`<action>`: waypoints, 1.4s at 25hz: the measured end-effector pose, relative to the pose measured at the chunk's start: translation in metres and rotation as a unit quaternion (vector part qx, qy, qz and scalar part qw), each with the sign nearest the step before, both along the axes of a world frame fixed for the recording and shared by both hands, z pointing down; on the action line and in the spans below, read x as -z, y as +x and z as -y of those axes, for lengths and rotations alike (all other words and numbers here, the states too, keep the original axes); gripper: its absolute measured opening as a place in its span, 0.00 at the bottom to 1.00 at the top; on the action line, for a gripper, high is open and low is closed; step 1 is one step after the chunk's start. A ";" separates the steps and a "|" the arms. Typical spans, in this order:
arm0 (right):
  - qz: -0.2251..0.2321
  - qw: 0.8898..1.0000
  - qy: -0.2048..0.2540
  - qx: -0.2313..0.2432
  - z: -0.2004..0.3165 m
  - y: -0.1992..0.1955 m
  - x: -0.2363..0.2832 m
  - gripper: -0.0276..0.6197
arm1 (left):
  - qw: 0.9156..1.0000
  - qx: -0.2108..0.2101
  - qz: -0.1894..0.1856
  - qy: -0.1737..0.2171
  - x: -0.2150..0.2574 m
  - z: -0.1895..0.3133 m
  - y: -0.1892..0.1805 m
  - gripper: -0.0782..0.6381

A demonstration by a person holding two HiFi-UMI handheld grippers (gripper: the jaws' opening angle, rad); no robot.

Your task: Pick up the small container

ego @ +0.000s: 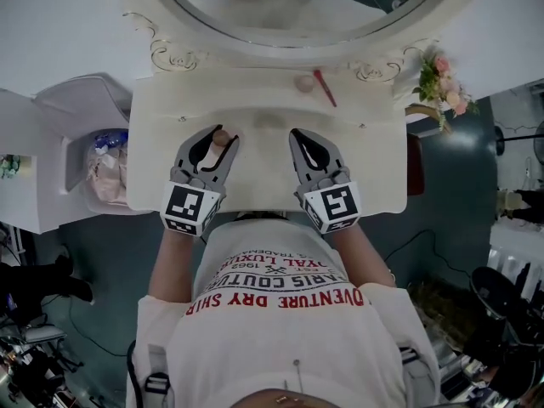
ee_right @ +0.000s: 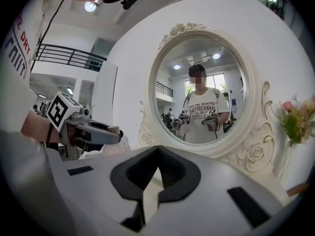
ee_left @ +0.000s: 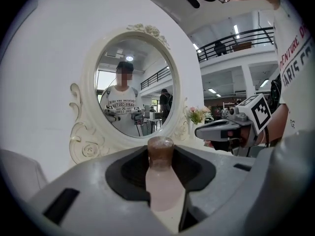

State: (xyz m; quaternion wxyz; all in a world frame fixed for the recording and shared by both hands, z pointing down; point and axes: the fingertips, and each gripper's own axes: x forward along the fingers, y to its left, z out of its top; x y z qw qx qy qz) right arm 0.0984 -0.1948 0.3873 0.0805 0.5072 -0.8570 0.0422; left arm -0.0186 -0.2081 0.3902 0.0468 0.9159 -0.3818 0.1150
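Facing an oval mirror (ego: 285,7) above a cream vanity table (ego: 365,160). Holding the right gripper (ego: 299,136) over the tabletop, with jaws touching, empty. Clamping with the left gripper (ego: 221,138) the small container (ee_left: 161,181), pink, brown-capped, over the table's near left part.

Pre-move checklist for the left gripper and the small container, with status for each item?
1. Grip: ok. The small container sits between the left gripper pads, which are closed on both its sides.
2. Cap: ok. The brown cap is on and pokes past the jaw tips.
3. Container clear of the vanity top: cannot tell.
4. Right gripper: ok. Jaws together, empty, apart from the left one.
5. Clutter: ok. The pink round thing and red stick lie near the mirror, away from both grippers.
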 end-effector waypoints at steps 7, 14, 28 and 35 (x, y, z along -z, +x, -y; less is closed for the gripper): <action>0.014 0.999 0.026 -0.023 0.001 -0.003 0.029 0.04 | 0.999 0.019 -0.017 0.037 0.049 -0.002 -0.028 0.31; 0.006 0.999 0.044 -0.015 -0.001 -0.008 0.044 0.04 | 0.998 0.021 -0.018 0.058 0.067 -0.002 -0.040 0.31; 0.010 0.998 0.054 -0.030 -0.005 0.006 0.048 0.04 | 0.998 0.014 -0.020 0.057 0.066 -0.001 -0.028 0.31; 0.005 0.998 0.055 -0.023 -0.008 0.010 0.047 0.04 | 0.998 0.014 -0.016 0.052 0.063 -0.002 -0.020 0.31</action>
